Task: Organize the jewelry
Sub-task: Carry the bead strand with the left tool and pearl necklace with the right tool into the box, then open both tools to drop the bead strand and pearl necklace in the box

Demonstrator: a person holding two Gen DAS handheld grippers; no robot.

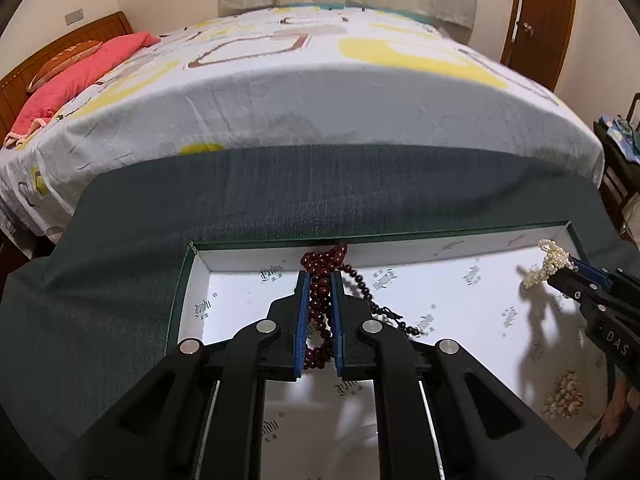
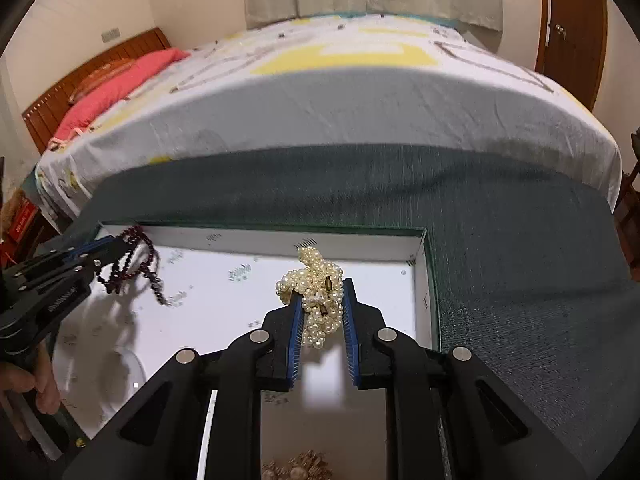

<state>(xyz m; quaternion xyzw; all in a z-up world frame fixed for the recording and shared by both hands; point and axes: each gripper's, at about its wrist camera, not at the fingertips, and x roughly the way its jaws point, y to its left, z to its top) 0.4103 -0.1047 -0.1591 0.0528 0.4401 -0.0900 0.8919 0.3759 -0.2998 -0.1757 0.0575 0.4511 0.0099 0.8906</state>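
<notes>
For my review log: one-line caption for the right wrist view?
Right gripper clamps a cream pearl necklace bundle over the white-lined tray.

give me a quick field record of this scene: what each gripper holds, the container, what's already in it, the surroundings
left gripper: shut on dark red bead strand, loose end trailing over the box
right gripper: shut on pearl strand bundle
container: shallow white-lined box with green rim, on dark green cloth
already in box: pale beaded piece on the floor near the right side
surroundings: bed behind, pink pillow
</notes>
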